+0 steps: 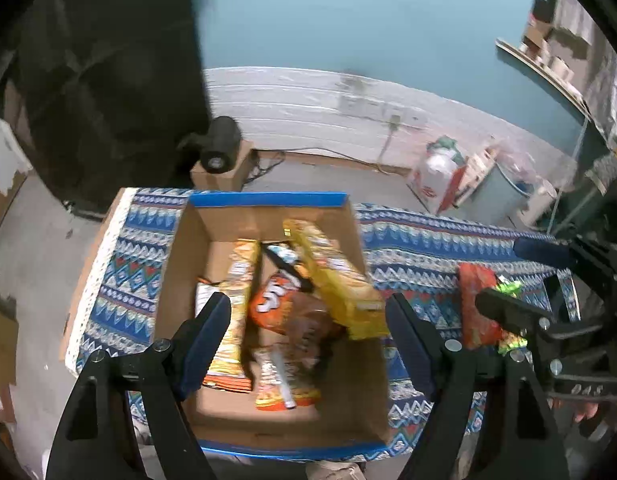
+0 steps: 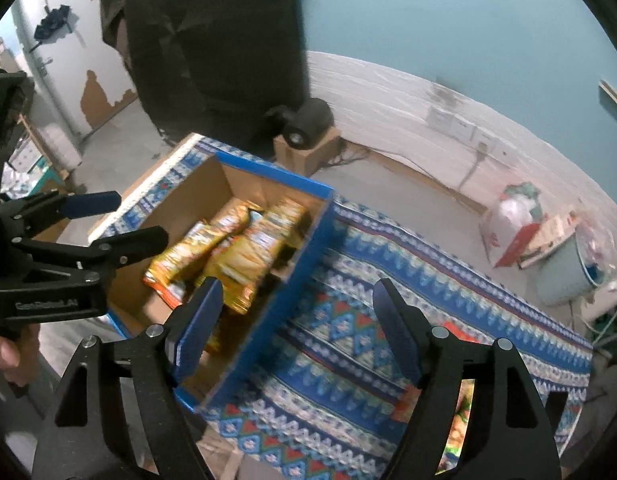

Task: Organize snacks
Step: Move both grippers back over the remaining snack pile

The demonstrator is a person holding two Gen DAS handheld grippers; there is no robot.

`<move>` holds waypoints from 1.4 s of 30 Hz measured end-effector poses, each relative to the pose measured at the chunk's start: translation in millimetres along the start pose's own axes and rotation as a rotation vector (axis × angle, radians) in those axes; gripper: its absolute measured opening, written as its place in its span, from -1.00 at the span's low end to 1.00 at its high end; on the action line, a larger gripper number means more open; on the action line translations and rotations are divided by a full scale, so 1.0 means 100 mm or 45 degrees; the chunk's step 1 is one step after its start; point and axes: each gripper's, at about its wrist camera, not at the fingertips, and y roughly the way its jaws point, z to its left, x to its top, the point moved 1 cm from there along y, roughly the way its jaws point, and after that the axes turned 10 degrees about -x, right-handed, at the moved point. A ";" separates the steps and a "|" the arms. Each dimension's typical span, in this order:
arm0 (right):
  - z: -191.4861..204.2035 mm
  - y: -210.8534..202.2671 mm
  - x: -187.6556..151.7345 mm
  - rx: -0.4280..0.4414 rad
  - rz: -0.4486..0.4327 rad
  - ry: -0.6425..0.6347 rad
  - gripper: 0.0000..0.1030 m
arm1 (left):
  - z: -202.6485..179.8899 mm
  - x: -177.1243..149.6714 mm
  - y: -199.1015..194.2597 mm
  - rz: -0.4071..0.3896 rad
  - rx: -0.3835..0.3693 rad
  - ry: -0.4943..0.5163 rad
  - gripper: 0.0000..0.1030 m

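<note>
Snacks: crinkly yellow and orange snack packets point(image 1: 336, 280) lay blurred, heaped inside the box.
Box: blue-rimmed cardboard box point(image 1: 268, 199) sat on patterned tablecloth point(image 2: 348, 340).
Left gripper point(image 1: 308, 320): jaws apart, empty.
Right gripper point(image 2: 298, 308): jaws apart, empty.

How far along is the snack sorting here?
Mostly done: several yellow and orange snack bags already lie inside the blue-edged cardboard box. In hand: nothing; the left gripper and right gripper are both open and empty. Left: an orange-red packet and a green-wrapped item on the patterned blue tablecloth.
</note>
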 end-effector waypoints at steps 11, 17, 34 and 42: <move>-0.69 -0.11 -0.37 -0.093 0.033 0.091 0.51 | -0.63 -0.05 0.19 0.074 -0.057 0.145 0.57; -1.04 -0.13 -0.60 -0.143 0.072 0.159 0.51 | -0.99 -0.08 0.32 0.122 -0.093 0.221 0.57; -1.87 -0.06 -1.16 -0.256 0.174 0.317 0.51 | -1.74 -0.18 0.91 0.279 -0.172 0.340 0.58; -2.16 0.12 -1.36 -0.308 0.254 0.340 0.51 | -2.01 -0.26 1.22 0.345 -0.168 0.411 0.58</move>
